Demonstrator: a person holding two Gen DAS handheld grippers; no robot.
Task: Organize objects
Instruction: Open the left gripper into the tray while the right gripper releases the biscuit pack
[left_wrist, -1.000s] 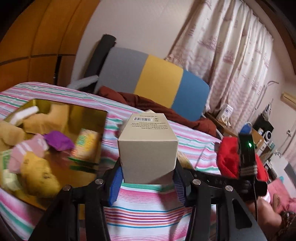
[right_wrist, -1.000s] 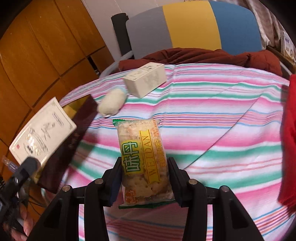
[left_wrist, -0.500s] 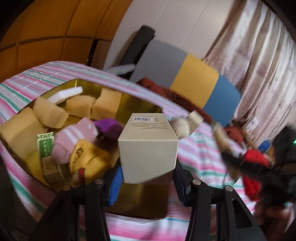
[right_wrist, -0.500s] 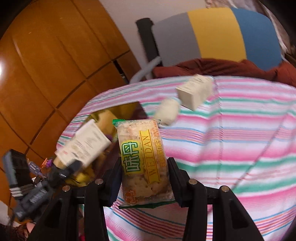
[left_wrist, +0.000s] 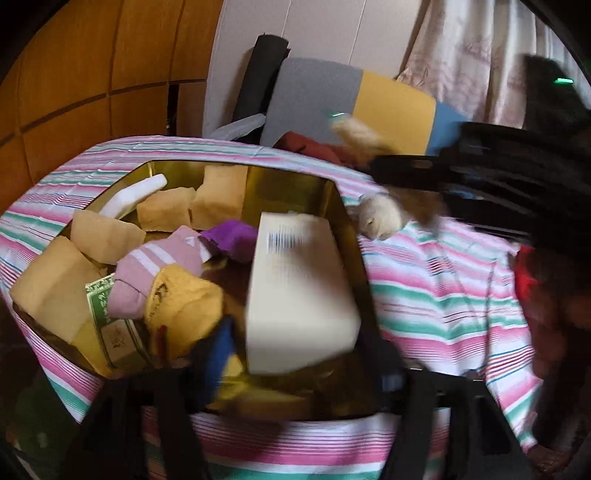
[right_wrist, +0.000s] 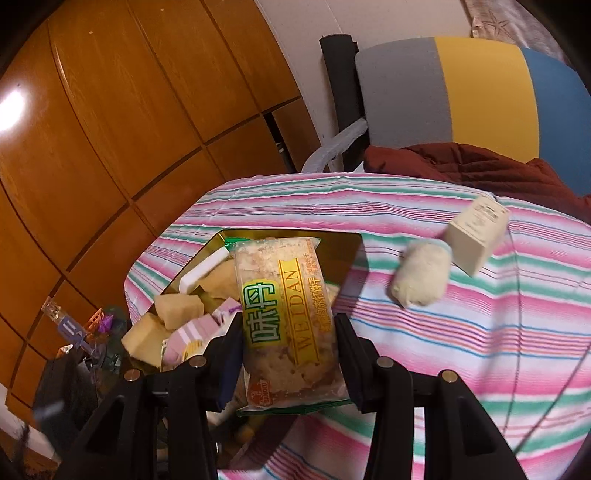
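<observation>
A gold box (left_wrist: 347, 206) on the striped cloth holds sponges, rolled socks and a green packet. A cream carton (left_wrist: 299, 288), blurred and tilted, is over the box's right side, free of the fingers of my left gripper (left_wrist: 295, 354), whose jaws stand wide apart. My right gripper (right_wrist: 288, 350) is shut on a biscuit packet (right_wrist: 284, 314) and holds it above the gold box (right_wrist: 351, 240). A rolled cream sock (right_wrist: 421, 277) and another cream carton (right_wrist: 476, 232) lie on the cloth to the right.
The striped cloth covers a round table (right_wrist: 480, 350). A grey, yellow and blue chair back (right_wrist: 461, 88) with a brown garment (right_wrist: 480, 173) stands behind. Wooden panels (right_wrist: 110, 129) are at left. A cream sock (left_wrist: 380, 221) lies beside the box. The right gripper body (left_wrist: 498, 173) is at right.
My left gripper opened and the cream carton tipped out of it into the gold box. My right gripper carried the biscuit packet left, over the box.
</observation>
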